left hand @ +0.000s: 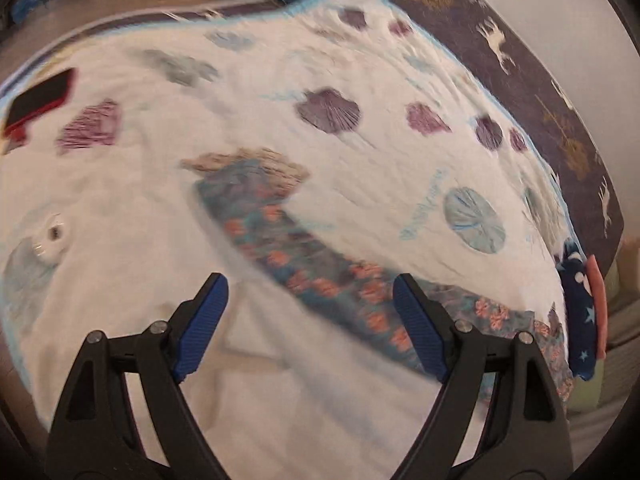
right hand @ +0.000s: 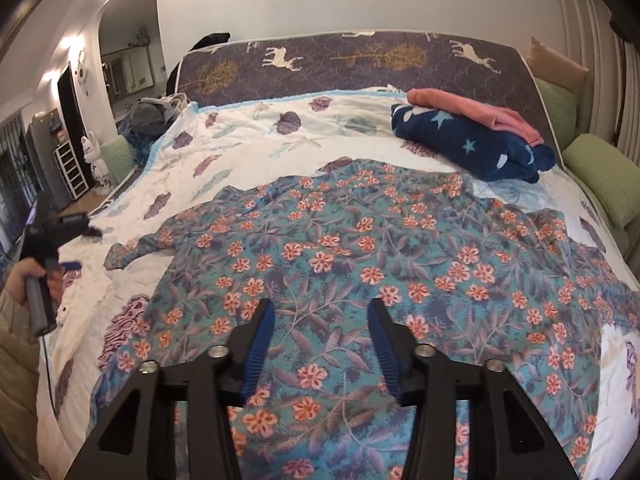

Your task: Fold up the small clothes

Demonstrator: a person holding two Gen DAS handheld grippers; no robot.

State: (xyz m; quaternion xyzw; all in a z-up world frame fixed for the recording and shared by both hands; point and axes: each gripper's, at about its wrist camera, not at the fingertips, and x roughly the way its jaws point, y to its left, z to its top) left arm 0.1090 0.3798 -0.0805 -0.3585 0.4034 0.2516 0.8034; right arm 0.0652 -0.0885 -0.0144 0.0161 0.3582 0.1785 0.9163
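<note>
The teal floral cotton garment lay spread on the white shell-print bedspread. The right gripper hovered half-wide, empty; the left gripper, at nine o'clock, gaped wide.

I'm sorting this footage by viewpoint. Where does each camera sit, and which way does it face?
Left wrist: on the left gripper, tilted down at the white bedspread; its own open fingers show.
Right wrist: on the right gripper, looking along the bed over the floral garment; open fingers show, plus a hand.
Shared: floral garment, bedspread, navy star cloth.
</note>
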